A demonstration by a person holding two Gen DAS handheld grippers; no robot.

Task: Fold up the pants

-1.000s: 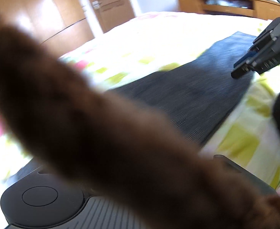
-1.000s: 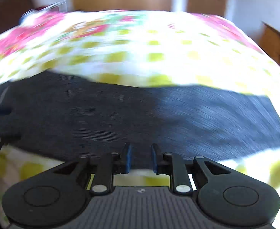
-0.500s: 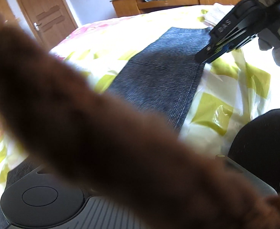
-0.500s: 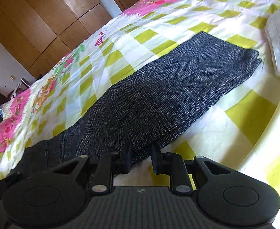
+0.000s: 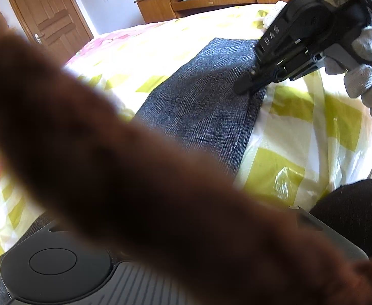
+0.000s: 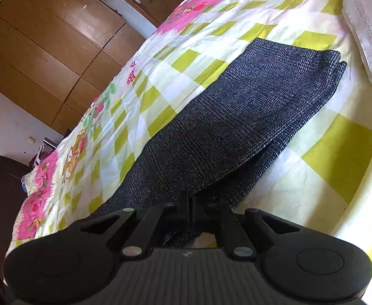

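Right gripper (image 6: pixel 189 203) clenched on near edge of grey checked pants (image 6: pixel 236 117), lifting it, I judge, to start fold. Pants lie lengthwise on checkered bedspread (image 6: pixel 338 152), running toward 1 o'clock. Left gripper fingers hidden behind brown blur (image 5: pixel 135 178); cannot tell state.

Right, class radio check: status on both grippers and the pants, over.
Right gripper shut on pants, edge lifted off the bedspread. Left gripper's fingers hidden behind a blurred brown object. Pants lie long, unfolded.
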